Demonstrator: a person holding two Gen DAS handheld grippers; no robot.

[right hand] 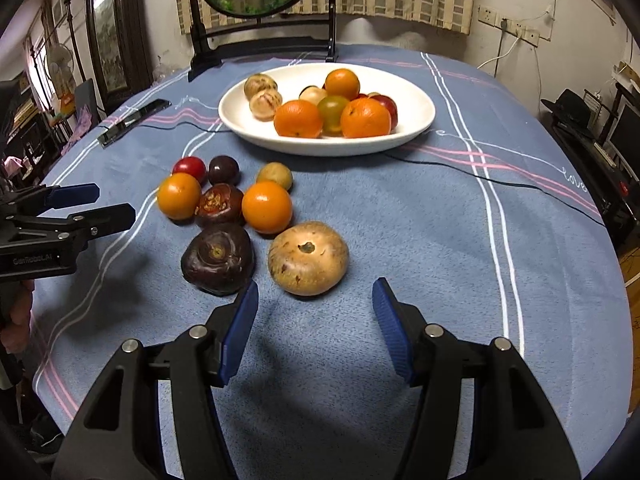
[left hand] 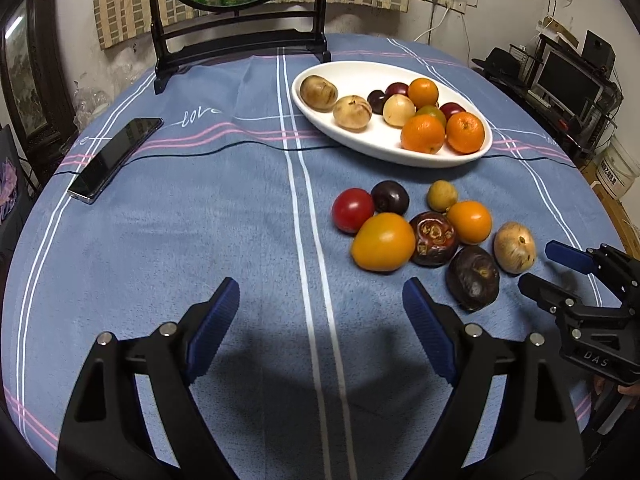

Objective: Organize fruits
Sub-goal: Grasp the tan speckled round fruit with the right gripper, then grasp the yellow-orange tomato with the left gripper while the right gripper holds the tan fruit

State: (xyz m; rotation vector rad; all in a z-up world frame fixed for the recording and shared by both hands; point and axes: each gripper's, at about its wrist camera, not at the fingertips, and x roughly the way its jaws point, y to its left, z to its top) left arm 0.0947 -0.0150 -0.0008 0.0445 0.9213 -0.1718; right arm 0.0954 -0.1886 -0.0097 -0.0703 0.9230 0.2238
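Note:
A white oval bowl (left hand: pixel 384 152) (right hand: pixel 320 148) at the far side of the blue cloth holds oranges, tan fruits and dark plums. In front of it lies a loose cluster: a red tomato (left hand: pixel 352 210), a yellow-orange fruit (left hand: pixel 383 241), an orange (right hand: pixel 267 207), a dark purple fruit (right hand: pixel 218 258) and a tan round fruit (right hand: pixel 308 258). My right gripper (right hand: pixel 316 292) (left hand: pixel 538 264) stands open just short of the tan fruit, nothing between its pads. Left of the cluster my left gripper (left hand: pixel 320 292) (right hand: pixel 116 202) hovers over bare cloth, open wide and empty.
A black phone (left hand: pixel 114 158) lies at the cloth's left side. A dark wooden stand (left hand: pixel 240 40) with a round painted screen rises behind the bowl. A thin black cable (left hand: pixel 224 148) crosses the cloth. Shelves with a monitor (left hand: pixel 568 80) stand off the table's right edge.

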